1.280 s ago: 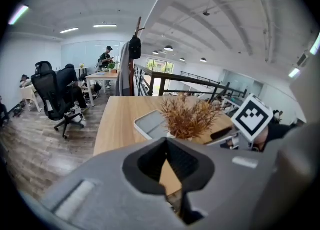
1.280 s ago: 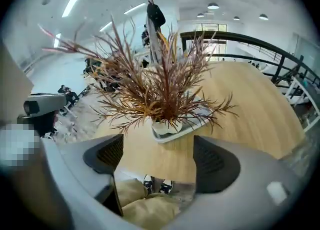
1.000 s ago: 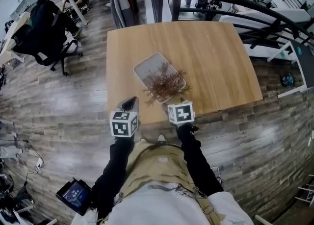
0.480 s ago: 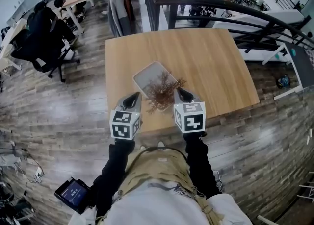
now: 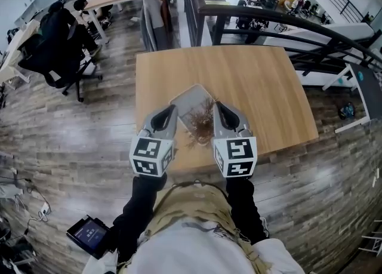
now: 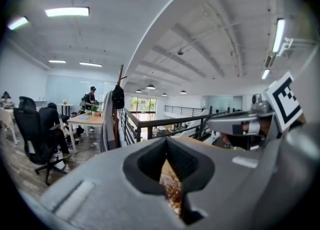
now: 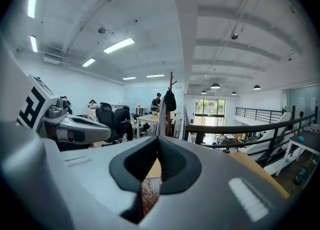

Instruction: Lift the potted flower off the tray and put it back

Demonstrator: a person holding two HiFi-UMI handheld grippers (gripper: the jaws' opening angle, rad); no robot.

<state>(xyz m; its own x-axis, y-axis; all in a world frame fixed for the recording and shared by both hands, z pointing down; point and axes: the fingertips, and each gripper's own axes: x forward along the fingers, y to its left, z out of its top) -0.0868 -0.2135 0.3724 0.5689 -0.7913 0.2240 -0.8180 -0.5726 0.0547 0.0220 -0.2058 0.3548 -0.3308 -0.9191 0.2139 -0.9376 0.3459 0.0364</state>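
Near flower [image 5: 202, 125], left hand-held gripper [image 5: 169, 110] is together, right hand-held gripper [image 5: 218, 106] just closed empty.

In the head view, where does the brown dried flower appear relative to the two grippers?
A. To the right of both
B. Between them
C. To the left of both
B: the dried flower shows between the left gripper and the right gripper, and neither one grips it.

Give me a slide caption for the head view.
Both jaws shut, the left gripper and right gripper flank the potted flower on its tray on a wooden table.
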